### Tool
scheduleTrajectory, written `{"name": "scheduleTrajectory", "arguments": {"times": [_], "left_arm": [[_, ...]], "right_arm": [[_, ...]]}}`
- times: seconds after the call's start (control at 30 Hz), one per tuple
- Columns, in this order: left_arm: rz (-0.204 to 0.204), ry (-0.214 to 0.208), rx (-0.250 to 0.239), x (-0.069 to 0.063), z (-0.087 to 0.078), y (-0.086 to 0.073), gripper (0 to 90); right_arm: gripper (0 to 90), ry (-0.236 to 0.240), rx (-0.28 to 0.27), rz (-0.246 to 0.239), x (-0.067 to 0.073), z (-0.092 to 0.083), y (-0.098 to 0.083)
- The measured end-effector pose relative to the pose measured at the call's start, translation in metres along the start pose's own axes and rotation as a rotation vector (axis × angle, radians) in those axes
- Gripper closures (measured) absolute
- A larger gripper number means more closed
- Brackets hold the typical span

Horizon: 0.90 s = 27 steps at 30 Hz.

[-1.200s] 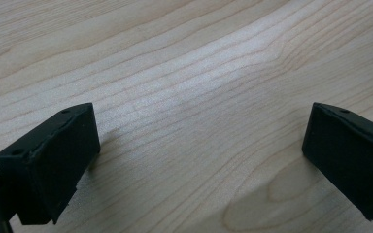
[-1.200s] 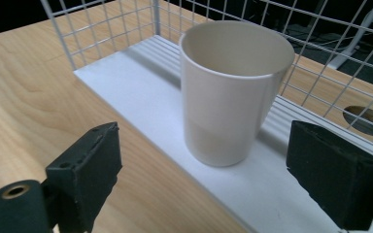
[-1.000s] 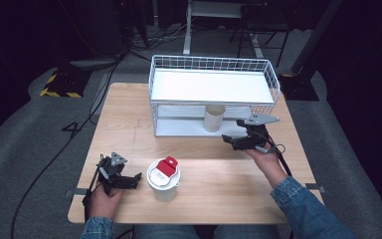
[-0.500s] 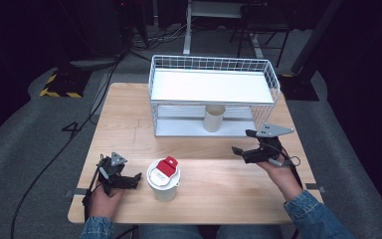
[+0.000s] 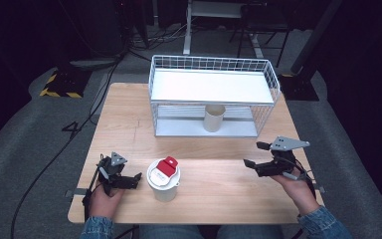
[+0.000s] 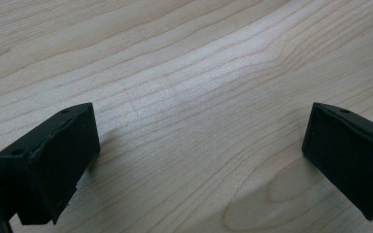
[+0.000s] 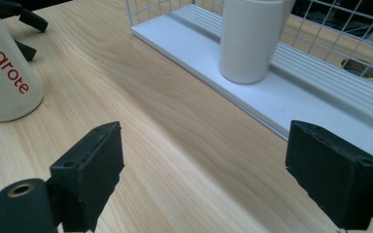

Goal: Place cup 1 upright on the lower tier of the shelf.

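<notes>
while both the left gripper (image 5: pixel 129 179) and right gripper (image 5: pixel 252 158) are held apart and empty, no task progress can be judged.

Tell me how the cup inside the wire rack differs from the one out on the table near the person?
The cup in the rack is plain, open-topped and slimmer; the cup on the table wears a white lid with a red flap and red lettering on its side. The first stands on the lower shelf of the wire rack, under its upper shelf; the second stands in the open on the table near the front edge. Both are pale and upright, and neither is held.
</notes>
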<state>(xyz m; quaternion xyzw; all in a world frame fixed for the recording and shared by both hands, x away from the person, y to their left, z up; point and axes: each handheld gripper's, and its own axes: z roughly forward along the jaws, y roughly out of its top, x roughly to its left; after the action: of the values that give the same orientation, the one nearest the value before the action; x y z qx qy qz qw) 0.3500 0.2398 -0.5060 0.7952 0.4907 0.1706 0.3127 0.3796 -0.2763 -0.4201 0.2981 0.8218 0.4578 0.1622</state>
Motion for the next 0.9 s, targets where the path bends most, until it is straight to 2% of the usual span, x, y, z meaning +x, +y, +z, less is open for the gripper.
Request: {"name": "scheduleTrajectory", "arguments": {"times": [0.2, 0.4, 0.57, 0.9], "left_arm": [[0.0, 0.001, 0.0, 0.0, 0.0, 0.0, 0.6], [0.001, 0.001, 0.0, 0.0, 0.0, 0.0, 0.6], [-0.001, 0.003, -0.002, 0.0, 0.0, 0.0, 0.6], [0.0, 0.004, -0.002, 0.0, 0.0, 0.0, 0.6]], "right_arm": [[14.2, -0.018, 0.011, 0.026, -0.002, -0.011, -0.017], [14.5, -0.012, 0.027, 0.059, -0.005, -0.015, -0.033], [14.6, -0.032, 0.038, 0.084, -0.007, -0.019, -0.048], [14.9, -0.049, 0.133, 0.098, -0.01, -0.017, -0.071]]}}
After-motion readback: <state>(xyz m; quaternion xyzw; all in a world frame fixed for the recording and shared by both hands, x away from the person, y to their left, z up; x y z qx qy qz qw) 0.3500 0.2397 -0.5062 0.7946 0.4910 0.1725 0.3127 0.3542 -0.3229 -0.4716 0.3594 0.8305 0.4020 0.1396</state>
